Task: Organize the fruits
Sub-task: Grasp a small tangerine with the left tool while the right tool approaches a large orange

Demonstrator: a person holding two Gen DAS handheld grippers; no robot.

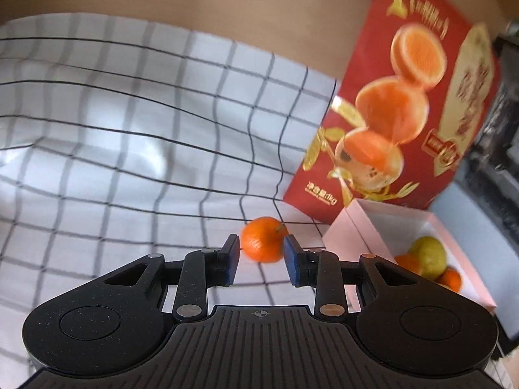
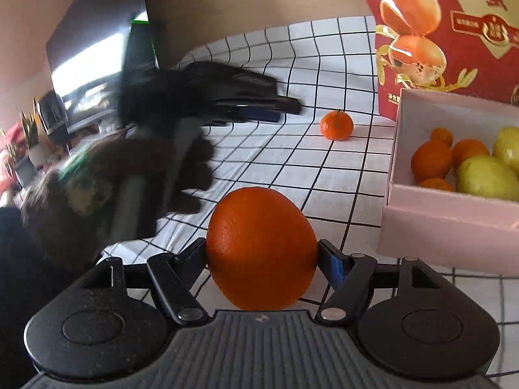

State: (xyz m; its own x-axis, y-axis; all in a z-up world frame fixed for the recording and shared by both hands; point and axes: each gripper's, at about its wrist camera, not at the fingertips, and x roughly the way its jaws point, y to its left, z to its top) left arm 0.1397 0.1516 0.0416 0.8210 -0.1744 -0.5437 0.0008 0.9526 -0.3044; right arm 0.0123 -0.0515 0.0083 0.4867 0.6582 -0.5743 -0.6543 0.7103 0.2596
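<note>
Just ahead of left tool [image 1: 262,253], mandarin [image 1: 263,243].

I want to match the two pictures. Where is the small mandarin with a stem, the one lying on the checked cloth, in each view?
Left wrist view: the small mandarin is low and centre, just beyond the open jaws of the left gripper.
Right wrist view: the small mandarin lies upper right of centre, alone on the cloth, left of the pink box.
Shared landmark: the red carton standing behind the pink box.
</note>
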